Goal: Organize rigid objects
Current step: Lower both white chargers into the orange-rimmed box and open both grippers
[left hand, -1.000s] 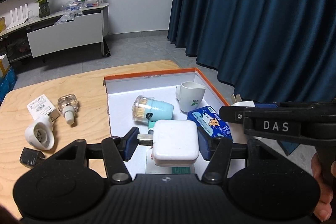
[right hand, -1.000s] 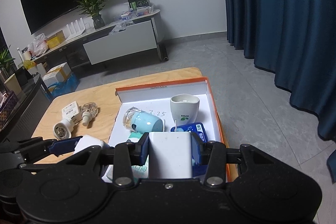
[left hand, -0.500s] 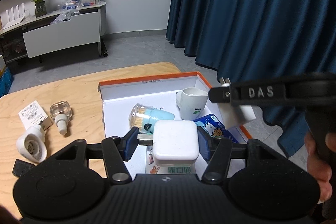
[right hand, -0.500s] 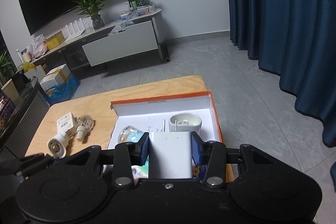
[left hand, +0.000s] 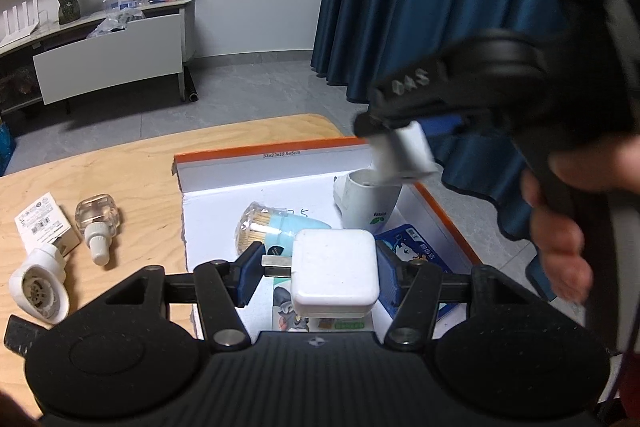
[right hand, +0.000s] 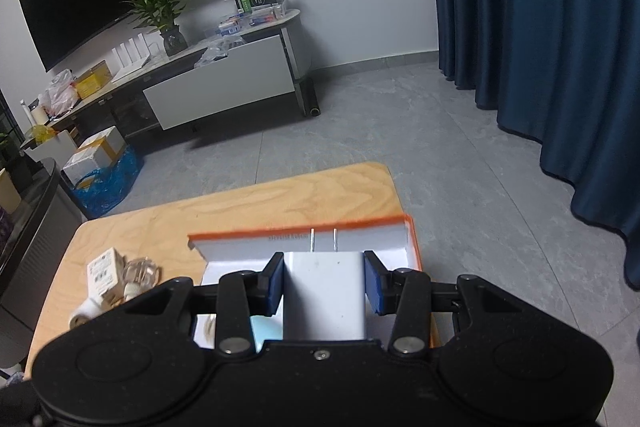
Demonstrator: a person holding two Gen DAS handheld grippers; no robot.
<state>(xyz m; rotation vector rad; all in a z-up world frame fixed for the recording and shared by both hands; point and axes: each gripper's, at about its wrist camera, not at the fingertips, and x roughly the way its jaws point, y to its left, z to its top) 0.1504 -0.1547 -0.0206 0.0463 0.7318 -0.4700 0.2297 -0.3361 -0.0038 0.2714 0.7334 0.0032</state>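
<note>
- Since a second ago, the right gripper (left hand: pixel 404 143) rises from beside the left one to above the white cup (left hand: pixel 366 201).
- Left wrist view: left gripper (left hand: pixel 318 273) grips a square white charger (left hand: pixel 334 273) over the orange-edged box (left hand: pixel 256 169); its prongs touch the left pad.
- Right wrist view: right gripper (right hand: pixel 324 285) clamps a white plug block (right hand: pixel 324 301), prongs pointing forward, above the box (right hand: pixel 296 231) on the wooden table (right hand: pixel 248 207).

Wooden table (left hand: pixel 132 167) carries orange-rimmed box (left hand: pixel 256 157), glass bottle (left hand: pixel 98 223), small carton (left hand: pixel 44 229).
</note>
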